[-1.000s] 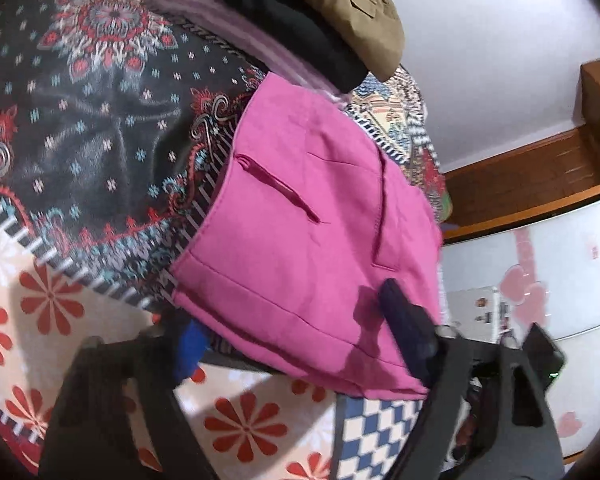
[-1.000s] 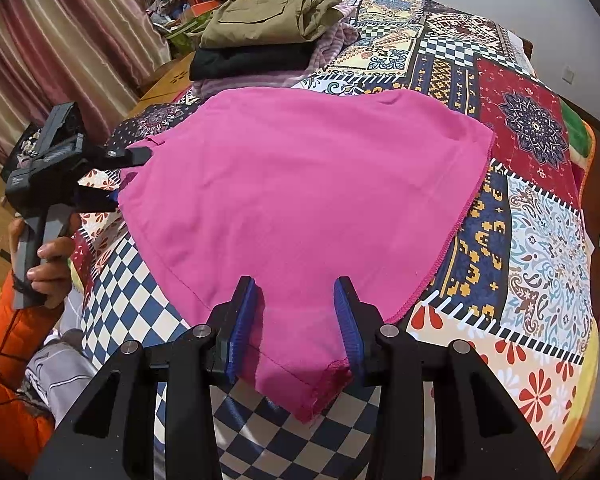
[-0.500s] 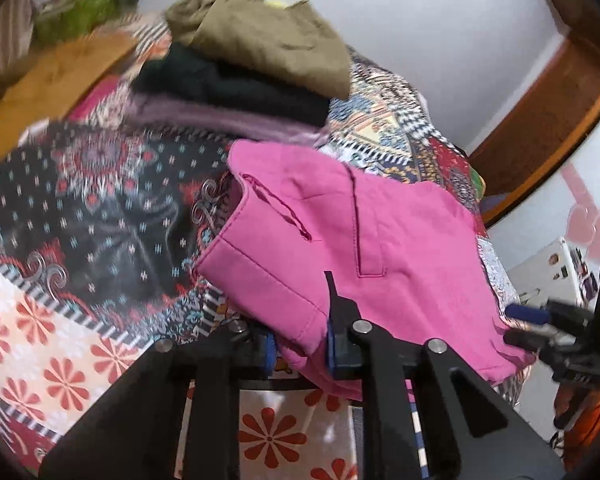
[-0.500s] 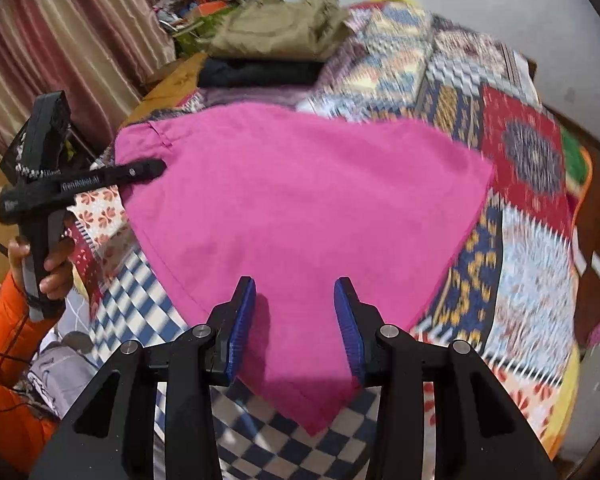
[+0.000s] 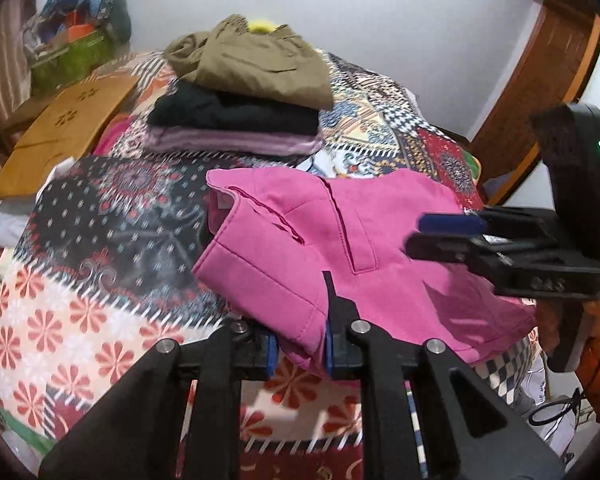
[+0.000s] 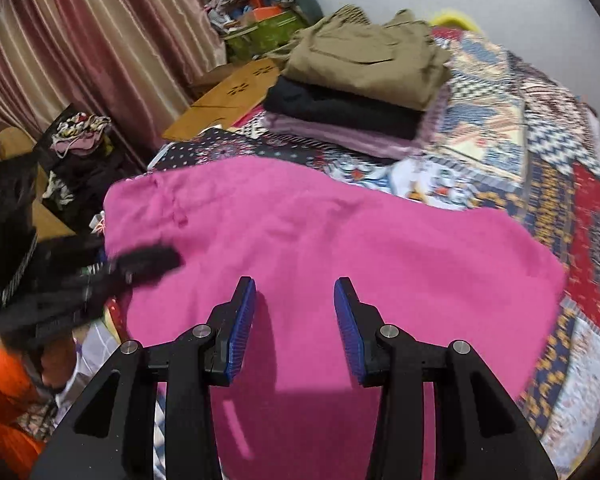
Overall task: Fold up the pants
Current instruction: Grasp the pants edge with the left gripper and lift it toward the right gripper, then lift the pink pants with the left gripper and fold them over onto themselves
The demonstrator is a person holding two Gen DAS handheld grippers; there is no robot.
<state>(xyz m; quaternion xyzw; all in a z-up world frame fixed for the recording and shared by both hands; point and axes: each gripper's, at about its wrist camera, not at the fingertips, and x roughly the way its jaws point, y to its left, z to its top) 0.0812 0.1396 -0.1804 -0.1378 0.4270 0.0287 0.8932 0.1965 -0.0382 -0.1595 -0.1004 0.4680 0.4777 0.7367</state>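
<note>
Pink pants [image 5: 364, 256] lie folded on the patchwork bedspread; they fill the middle of the right wrist view [image 6: 340, 248]. My left gripper [image 5: 299, 348] is shut on the near waistband edge of the pants, the cloth pinched between its blue pads. My right gripper [image 6: 295, 320] is open and empty, hovering just above the middle of the pink cloth. It also shows in the left wrist view [image 5: 452, 232], coming in from the right over the pants. The left gripper appears blurred at the left edge of the right wrist view [image 6: 148, 264].
A stack of folded clothes [image 5: 244, 96], khaki on black on purple, sits at the far side of the bed [image 6: 560, 184]. A brown cardboard box [image 5: 64, 128] and a green box [image 6: 268, 28] lie beyond the left edge. Curtains [image 6: 80, 52] hang at left.
My left gripper closed on the waistband edge of the pants and its view swung up. My right gripper moved forward from the hem to above the middle of the cloth, staying open.
</note>
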